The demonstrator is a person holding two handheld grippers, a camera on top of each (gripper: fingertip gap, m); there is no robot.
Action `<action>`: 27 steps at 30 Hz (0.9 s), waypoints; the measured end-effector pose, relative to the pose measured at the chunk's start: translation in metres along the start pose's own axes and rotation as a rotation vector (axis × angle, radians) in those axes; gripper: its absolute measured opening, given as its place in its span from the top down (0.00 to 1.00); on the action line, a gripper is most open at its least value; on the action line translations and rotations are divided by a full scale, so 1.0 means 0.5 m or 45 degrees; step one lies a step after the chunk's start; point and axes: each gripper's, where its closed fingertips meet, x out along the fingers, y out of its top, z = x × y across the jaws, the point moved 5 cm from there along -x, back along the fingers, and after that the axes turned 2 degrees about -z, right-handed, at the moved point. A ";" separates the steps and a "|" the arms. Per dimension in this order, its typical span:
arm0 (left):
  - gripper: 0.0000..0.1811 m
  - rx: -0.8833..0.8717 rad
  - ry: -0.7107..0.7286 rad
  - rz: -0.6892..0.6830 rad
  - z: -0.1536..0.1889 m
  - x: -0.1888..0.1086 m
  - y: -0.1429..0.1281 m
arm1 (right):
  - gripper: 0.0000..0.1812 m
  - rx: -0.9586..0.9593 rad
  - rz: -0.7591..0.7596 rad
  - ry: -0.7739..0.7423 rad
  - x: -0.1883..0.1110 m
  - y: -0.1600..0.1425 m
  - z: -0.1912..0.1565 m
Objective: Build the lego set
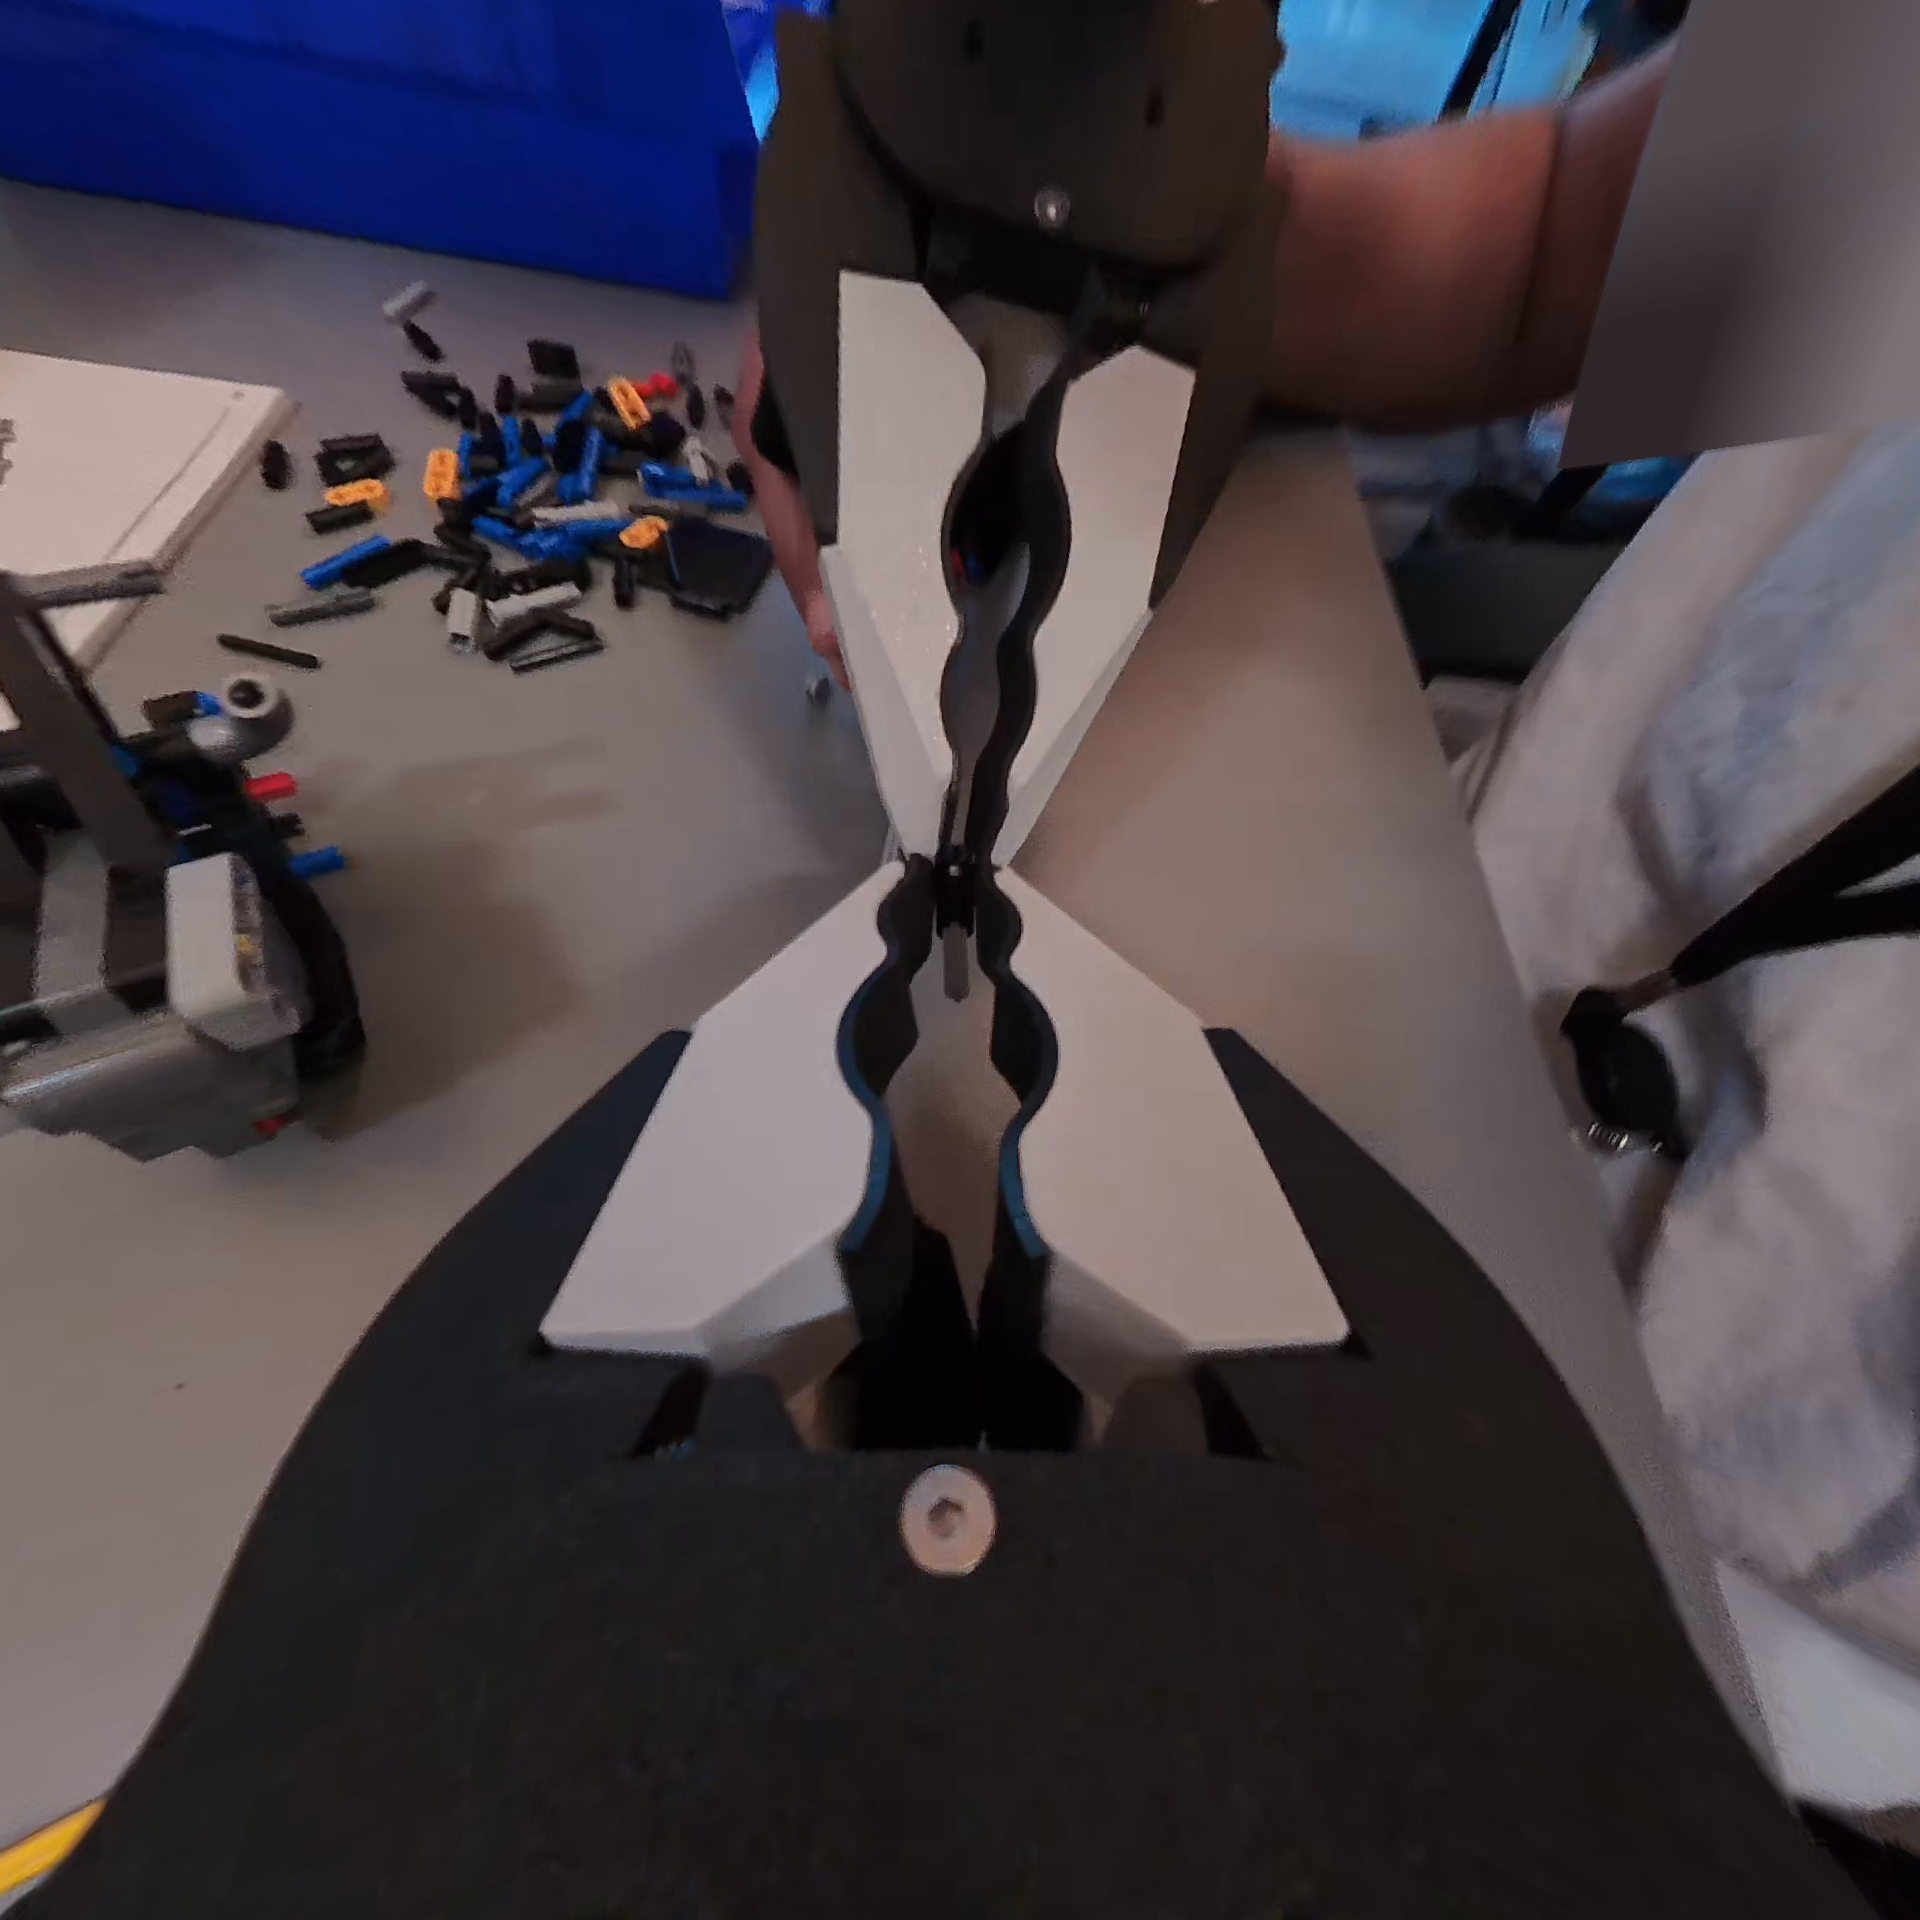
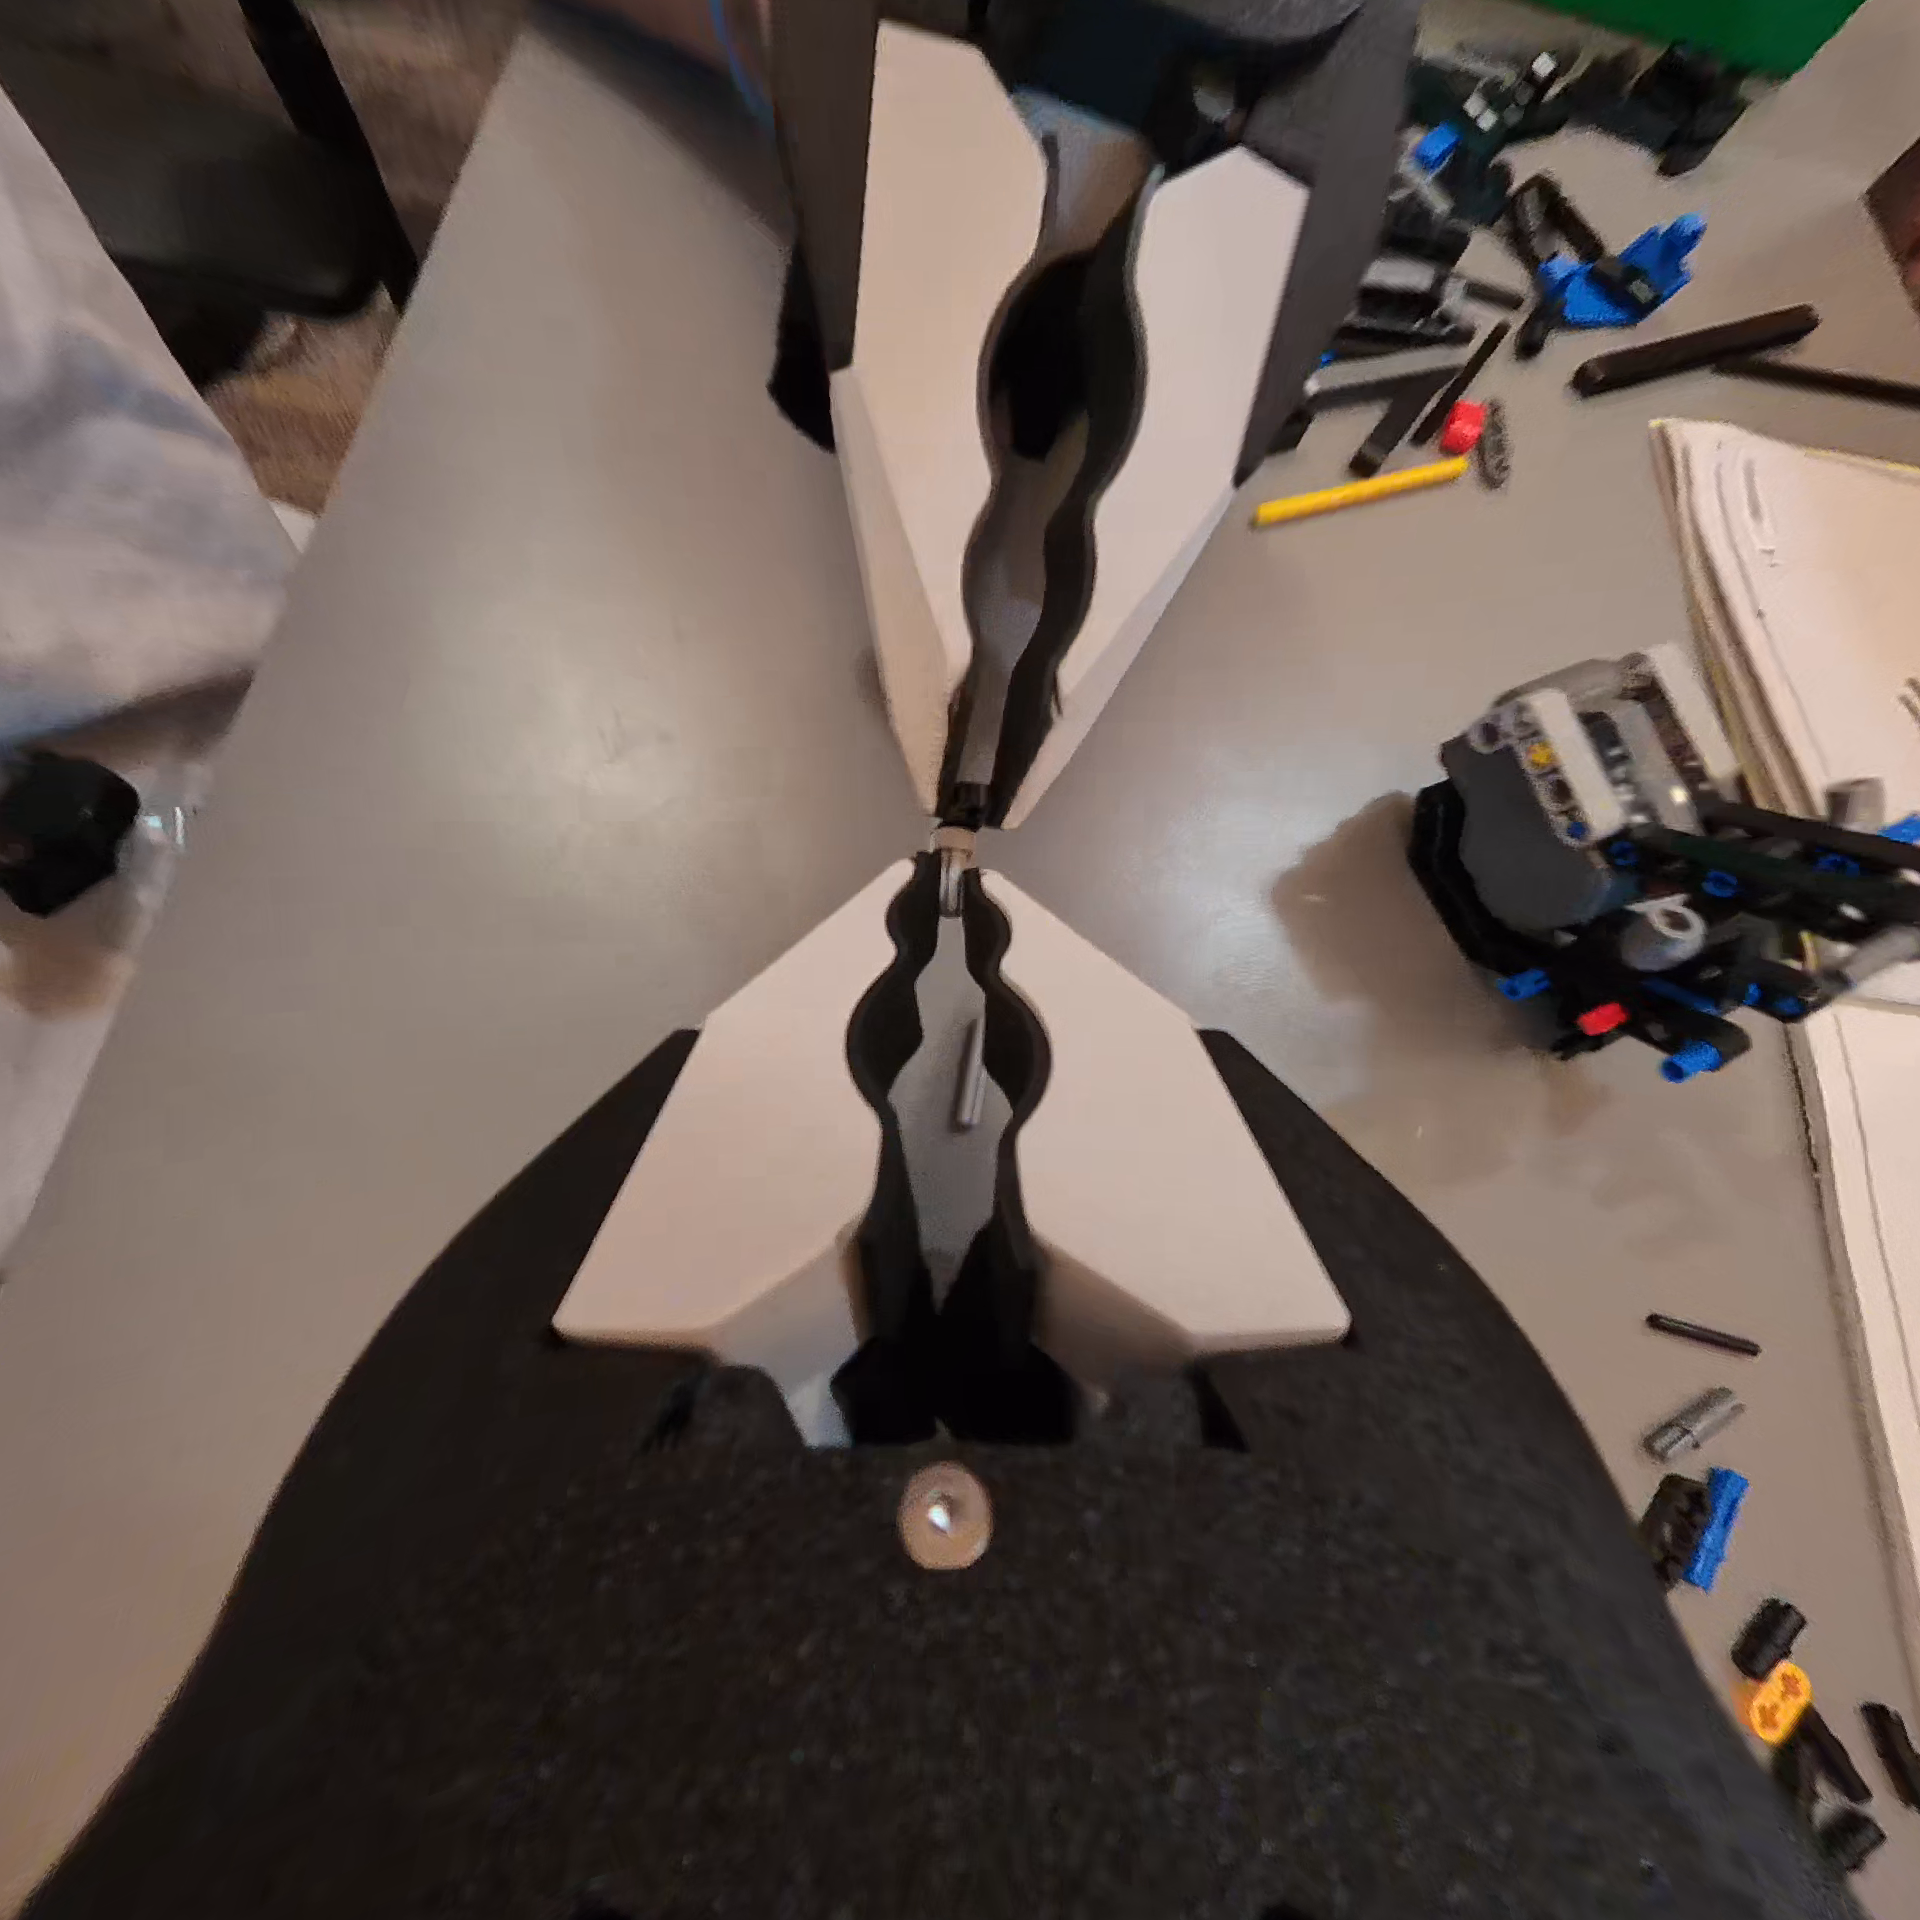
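Meeting tip to tip, the left gripper (image 1: 951, 914) pinches a black connector (image 1: 953, 896); the right gripper (image 2: 951, 883) pinches a grey axle (image 2: 950, 868). Both look tiny, stiff, slippery; best nipped at their ends.

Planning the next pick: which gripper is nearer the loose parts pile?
Right. The right gripper reaches in from beside the pile; the left gripper sits farther back.
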 end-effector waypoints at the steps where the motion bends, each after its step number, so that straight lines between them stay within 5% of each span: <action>1: 0.97 0.036 0.003 -0.047 0.004 0.005 -0.008 | 0.98 -0.019 -0.038 0.006 0.007 -0.004 -0.006; 6: 0.97 0.096 0.037 -0.192 0.005 0.018 -0.033 | 0.97 -0.053 -0.100 -0.017 0.021 -0.023 -0.013; 11: 0.97 0.086 0.051 -0.220 0.000 0.013 -0.043 | 0.87 0.108 -0.109 0.033 -0.033 -0.045 0.014; 21: 0.92 0.058 0.073 -0.253 -0.003 0.014 -0.050 | 0.95 0.075 -0.214 0.025 -0.012 -0.071 0.012; 27: 0.87 0.007 0.067 -0.103 -0.007 -0.001 -0.022 | 0.99 -0.010 -0.213 -0.034 -0.010 -0.067 0.017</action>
